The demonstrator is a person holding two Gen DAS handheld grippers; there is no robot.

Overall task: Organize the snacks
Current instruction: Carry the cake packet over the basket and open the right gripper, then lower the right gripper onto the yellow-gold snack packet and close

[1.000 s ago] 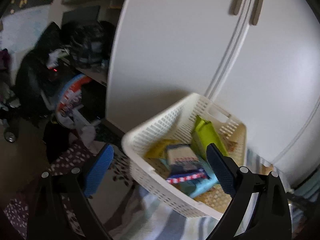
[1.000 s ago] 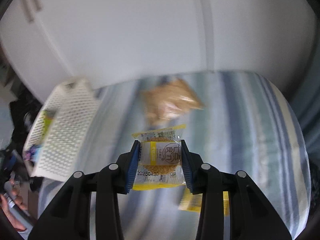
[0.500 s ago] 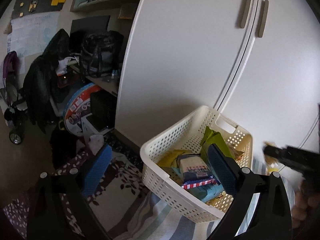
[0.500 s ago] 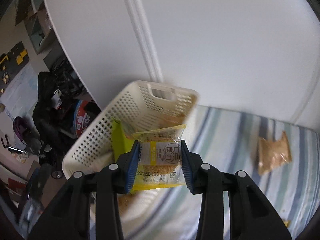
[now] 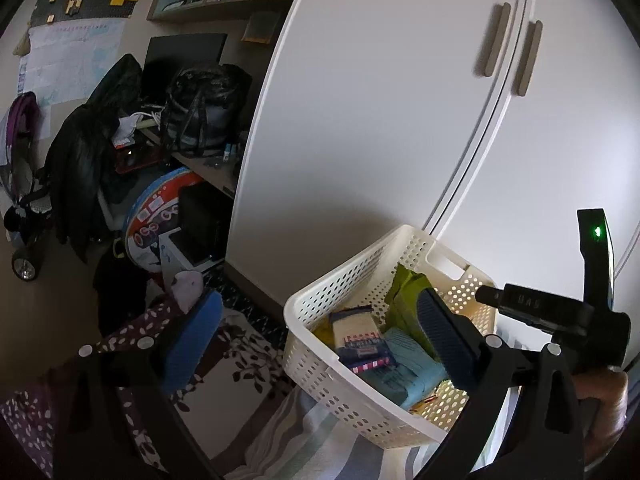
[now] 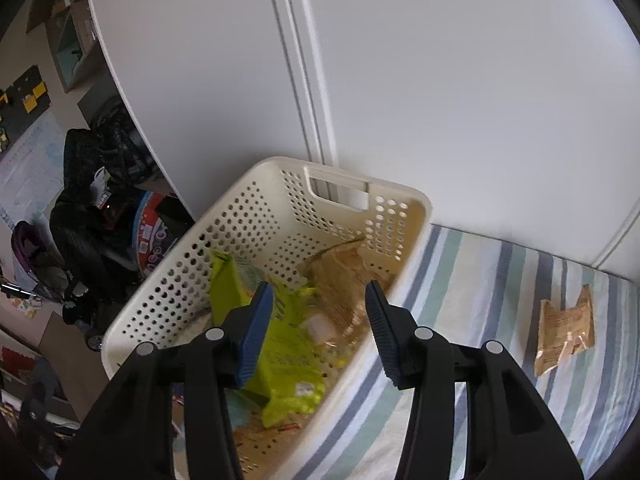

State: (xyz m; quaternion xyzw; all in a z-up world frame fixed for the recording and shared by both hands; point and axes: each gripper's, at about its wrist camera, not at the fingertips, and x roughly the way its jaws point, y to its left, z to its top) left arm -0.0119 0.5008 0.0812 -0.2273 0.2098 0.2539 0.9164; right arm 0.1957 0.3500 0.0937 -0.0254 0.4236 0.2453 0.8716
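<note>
Gaping wide and empty, both claws, right claw (image 6: 318, 316) over perforated cream plastic basket (image 6: 404, 276) of crinkly packets.

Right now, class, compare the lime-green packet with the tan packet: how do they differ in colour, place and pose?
Colour: the lime-green packet is bright and glossy; the tan packet is a dull brown.
Place: the lime-green packet is inside the white basket; the tan packet lies outside it on the striped cloth.
Pose: the lime-green packet leans among other snacks; the tan packet lies flat, alone.
Both are crinkled, sealed snack wrappers.
</note>
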